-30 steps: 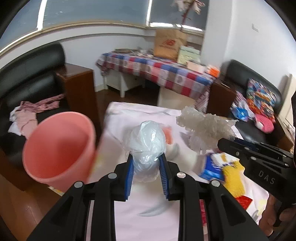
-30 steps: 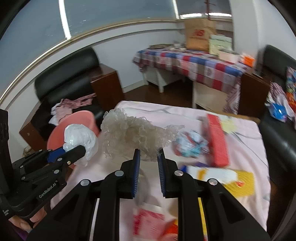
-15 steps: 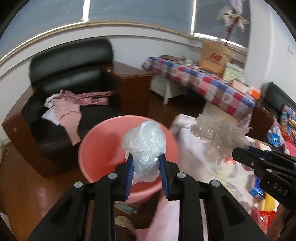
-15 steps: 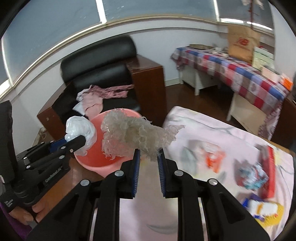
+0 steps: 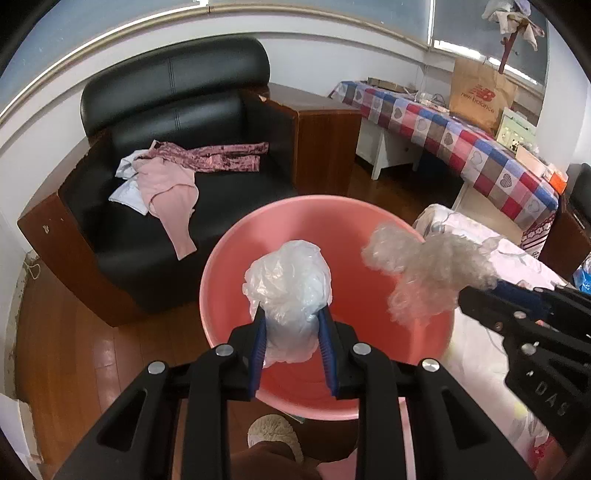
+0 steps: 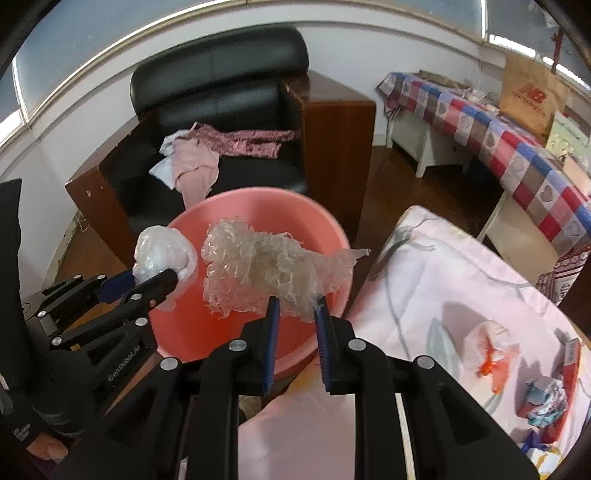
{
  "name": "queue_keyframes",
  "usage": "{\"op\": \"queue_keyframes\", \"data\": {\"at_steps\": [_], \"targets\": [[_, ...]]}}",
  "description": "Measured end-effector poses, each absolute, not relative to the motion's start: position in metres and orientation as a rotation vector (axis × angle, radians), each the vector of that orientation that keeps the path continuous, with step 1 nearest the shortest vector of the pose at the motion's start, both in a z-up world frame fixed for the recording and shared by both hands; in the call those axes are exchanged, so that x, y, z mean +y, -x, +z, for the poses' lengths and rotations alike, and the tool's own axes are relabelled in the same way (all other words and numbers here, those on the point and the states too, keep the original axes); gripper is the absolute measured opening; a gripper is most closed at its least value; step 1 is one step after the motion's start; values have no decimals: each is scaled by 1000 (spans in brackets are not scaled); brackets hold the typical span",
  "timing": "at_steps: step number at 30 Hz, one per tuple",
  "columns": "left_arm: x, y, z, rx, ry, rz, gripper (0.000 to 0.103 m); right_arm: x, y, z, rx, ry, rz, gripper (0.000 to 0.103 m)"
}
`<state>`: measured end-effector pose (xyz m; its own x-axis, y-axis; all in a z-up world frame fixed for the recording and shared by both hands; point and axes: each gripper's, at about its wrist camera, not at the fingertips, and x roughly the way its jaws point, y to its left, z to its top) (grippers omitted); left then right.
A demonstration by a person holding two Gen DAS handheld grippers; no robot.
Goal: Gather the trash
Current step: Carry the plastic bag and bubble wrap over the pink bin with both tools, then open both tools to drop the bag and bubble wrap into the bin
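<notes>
Wooden flooring carries a pink basin (image 5: 369, 229) at centre frame, beside a pink-covered worktop (image 6: 461, 266) at right. Left claw (image 5: 291, 332) is clamped on a crumpled white plastic bag (image 5: 288, 280) above the basin. Right claw (image 6: 295, 317) is clamped on clear bubble wrap (image 6: 258, 266), also over the basin. More trash (image 6: 491, 347) lies on the worktop, lower right.

Daylit sitting room, wood floor underfoot

A black leather armchair (image 5: 177, 122) sits against the white wall (image 5: 321, 55) below a long window (image 5: 110, 18), clothes (image 5: 173, 173) strewn on its seat; beside it a brown wooden cabinet (image 5: 325, 140), and farther right a checked tablecloth (image 5: 461, 144) covers a table carrying a brown paper bag (image 5: 480, 94).
</notes>
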<state>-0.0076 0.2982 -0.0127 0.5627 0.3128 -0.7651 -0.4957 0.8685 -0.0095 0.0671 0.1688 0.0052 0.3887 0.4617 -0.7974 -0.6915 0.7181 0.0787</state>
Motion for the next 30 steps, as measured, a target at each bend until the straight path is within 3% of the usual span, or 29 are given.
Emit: {"op": "queue_keyframes", "data": {"at_steps": [17,24,30], "targets": [[296,-10,-35,919,222,478,30,187,-75,-23,969,314,740,20],[297,-12,-37,929,229,494,31,188,-77,-25,985,304,746,26],[298,-12,-37,924,231,494,39,191,-77,-25,980,314,754,31]]}}
